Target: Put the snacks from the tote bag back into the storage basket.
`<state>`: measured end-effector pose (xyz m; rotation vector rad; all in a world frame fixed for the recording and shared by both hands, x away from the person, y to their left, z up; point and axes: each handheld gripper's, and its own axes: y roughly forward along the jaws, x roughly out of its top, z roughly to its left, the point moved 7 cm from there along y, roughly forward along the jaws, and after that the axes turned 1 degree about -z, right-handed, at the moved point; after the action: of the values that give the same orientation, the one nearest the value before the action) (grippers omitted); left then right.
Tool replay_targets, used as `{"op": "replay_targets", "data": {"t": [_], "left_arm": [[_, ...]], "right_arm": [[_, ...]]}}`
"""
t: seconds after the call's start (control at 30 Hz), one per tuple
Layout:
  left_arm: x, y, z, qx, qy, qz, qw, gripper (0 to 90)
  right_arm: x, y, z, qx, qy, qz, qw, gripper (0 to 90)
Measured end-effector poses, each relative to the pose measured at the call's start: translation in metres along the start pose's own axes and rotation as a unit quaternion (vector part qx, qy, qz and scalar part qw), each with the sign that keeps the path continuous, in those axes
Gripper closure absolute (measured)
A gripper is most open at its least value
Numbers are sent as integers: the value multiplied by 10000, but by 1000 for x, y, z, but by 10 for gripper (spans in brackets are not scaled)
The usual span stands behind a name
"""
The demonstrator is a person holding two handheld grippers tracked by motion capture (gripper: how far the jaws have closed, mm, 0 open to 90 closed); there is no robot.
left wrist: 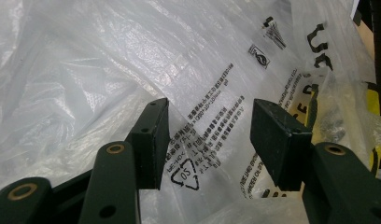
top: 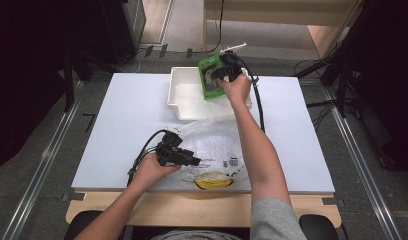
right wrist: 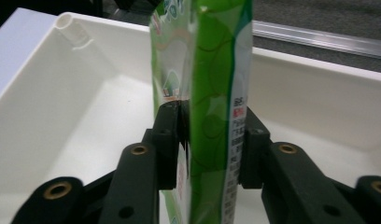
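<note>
Jaws of the right gripper (right wrist: pixel 205 140) pinch a green packet (right wrist: pixel 212 93) over the white bin (top: pixel 184 97); those of the left gripper (left wrist: pixel 207 135) stand spread over a crumpled clear plastic bag (left wrist: pixel 109 60) on the white table (top: pixel 127 130), just before the bin.

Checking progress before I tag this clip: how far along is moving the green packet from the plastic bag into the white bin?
Done: the flat green packet is out of the crumpled clear plastic bag and over the white rectangular plastic bin. In hand: the right gripper has it between its jaws, not yet set down. The left gripper rests open on the bag. Left: release into the bin.
</note>
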<state>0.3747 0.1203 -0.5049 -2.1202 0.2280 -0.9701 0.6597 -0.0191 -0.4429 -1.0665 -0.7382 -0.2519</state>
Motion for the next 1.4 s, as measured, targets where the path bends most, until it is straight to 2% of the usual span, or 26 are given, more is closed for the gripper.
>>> {"op": "replay_targets", "data": {"t": [0.1,0.37,0.53,0.73,0.9,1.0,1.4], "left_arm": [[0,0,0,-8,9,-8,10000,483],[0,0,0,-5,3,-5,10000,483],[0,0,1,21,23,11,10000,483],[0,1,1,15,23,12,10000,483],[0,1,0,19,34,22,10000,483],[-1,1,0,21,31,32,10000,483],[0,0,0,1,15,10,10000,483]], "right_arm": [[-1,2,-4,-69,-48,-31,10000,651],[-3,6,-9,-134,28,-21,9999,596],[-4,9,-11,-266,-6,10,9996,540],[-6,11,-16,-330,72,8,9994,471],[-7,13,-19,-314,191,55,9993,421],[-9,15,-19,-303,150,103,9994,392],[-15,33,-8,-132,148,242,9995,357]]}}
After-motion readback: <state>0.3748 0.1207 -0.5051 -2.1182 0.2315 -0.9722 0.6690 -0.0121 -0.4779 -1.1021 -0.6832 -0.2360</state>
